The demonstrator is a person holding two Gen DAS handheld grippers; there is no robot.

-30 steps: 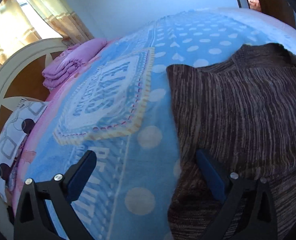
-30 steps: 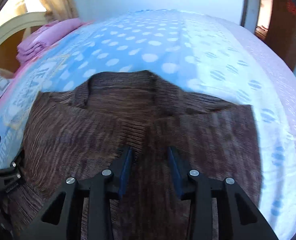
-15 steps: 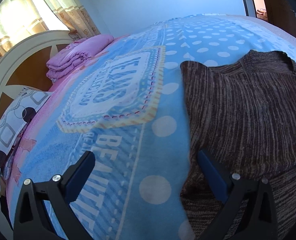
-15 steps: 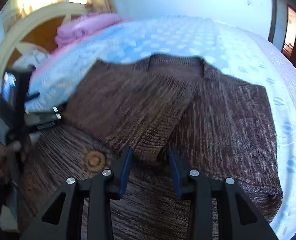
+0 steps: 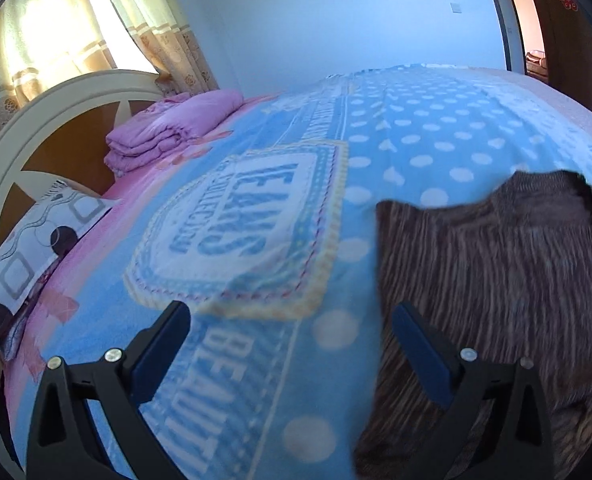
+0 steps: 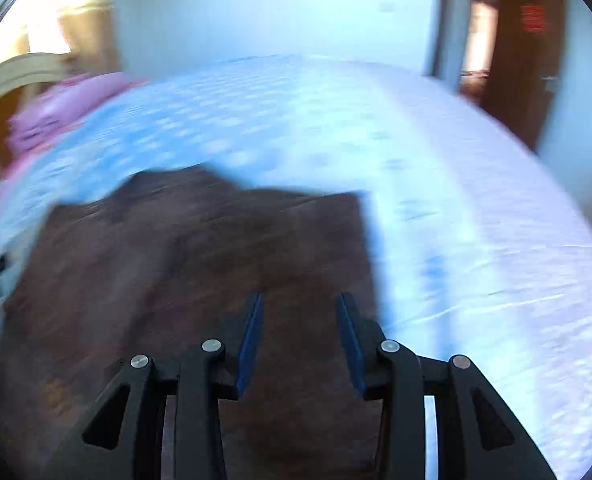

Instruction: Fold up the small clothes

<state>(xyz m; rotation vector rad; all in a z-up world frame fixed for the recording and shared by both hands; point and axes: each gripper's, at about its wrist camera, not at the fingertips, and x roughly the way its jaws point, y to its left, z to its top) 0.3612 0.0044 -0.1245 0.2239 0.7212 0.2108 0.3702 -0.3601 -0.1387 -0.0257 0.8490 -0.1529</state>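
Observation:
A brown striped knitted sweater (image 5: pixel 504 272) lies spread on the blue polka-dot bedspread (image 5: pixel 416 148). In the left wrist view it fills the right side. My left gripper (image 5: pixel 291 320) is wide open and empty over the sweater's left edge, its right finger above the knit. In the blurred right wrist view the sweater (image 6: pixel 199 264) lies below and ahead. My right gripper (image 6: pixel 300 312) hovers above its right part with the jaws apart and nothing visible between them.
A folded pink blanket (image 5: pixel 171 132) and a patterned pillow (image 5: pixel 35 252) sit by the white headboard (image 5: pixel 55 96) at the far left. Curtains (image 5: pixel 151 28) hang behind. A brown door (image 6: pixel 528 52) stands at the far right.
The right gripper let go of the sweater's folded edge, opened and swung right, blurring its view. The left gripper drew back and tilted up slightly, still open.

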